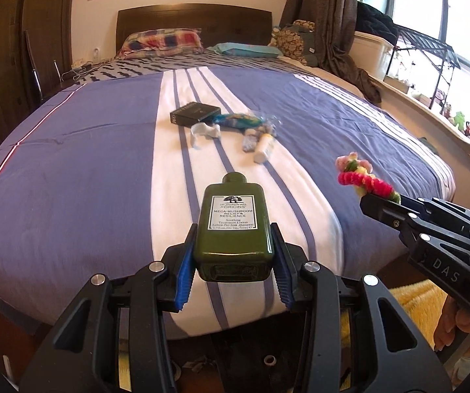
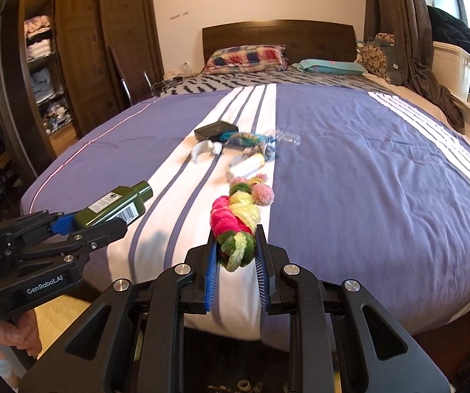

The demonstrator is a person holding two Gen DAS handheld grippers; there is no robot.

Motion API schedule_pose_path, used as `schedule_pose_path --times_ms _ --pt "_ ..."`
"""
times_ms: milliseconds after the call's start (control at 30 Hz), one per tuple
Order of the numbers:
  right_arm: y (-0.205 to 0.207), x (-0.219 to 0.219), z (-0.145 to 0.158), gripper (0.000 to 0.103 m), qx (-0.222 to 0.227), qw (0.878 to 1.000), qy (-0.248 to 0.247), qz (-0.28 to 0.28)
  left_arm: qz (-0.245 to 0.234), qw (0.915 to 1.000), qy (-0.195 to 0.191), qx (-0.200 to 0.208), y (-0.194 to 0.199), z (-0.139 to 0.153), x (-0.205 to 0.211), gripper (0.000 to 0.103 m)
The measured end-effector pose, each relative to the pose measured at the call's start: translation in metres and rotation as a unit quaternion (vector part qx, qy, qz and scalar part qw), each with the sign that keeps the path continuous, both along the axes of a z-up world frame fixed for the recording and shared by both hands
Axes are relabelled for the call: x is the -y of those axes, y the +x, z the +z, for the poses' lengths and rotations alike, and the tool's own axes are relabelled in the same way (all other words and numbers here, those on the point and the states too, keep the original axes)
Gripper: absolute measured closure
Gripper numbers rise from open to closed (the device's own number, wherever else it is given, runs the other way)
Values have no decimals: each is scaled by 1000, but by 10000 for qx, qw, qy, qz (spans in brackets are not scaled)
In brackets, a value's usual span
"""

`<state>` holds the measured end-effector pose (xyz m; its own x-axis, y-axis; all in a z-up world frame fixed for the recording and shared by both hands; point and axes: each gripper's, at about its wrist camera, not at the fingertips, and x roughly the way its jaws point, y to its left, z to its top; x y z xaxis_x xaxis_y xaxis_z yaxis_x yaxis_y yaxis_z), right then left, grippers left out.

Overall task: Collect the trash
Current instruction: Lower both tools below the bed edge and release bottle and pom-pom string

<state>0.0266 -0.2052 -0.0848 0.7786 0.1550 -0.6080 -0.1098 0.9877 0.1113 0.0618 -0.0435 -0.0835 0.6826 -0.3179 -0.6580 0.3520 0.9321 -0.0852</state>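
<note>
Left gripper (image 1: 233, 255) clamps green bottle (image 1: 233, 226); right gripper (image 2: 236, 252) clamps pom-pom garland (image 2: 235, 219).

Bright daylight from the overexposed window (image 1: 464, 16), soft shadows, strong fisheye bending, dark vignetted corners

I see a purple-and-white striped bed (image 1: 71, 150) carrying a flat black box (image 1: 195, 112), crumpled wrappers (image 1: 235, 120) and a small white tube (image 1: 263, 147).

The left claw (image 1: 233, 255) clamps a green lotion bottle (image 1: 233, 226) above the bed's (image 1: 71, 170) near edge; the right claw (image 1: 380, 201) grips a fuzzy garland (image 1: 366, 180).
</note>
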Motion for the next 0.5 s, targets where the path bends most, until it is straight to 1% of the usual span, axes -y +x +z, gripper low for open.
schedule_pose_path --times_ms 233,500 --pt "-21 -2 -26 81 -372 9993 1 97 -114 9997 69 -186 -20 -21 0 63" --pt "-30 2 -73 81 -929 9956 4 76 -160 9970 269 -708 -36 -71 1 64"
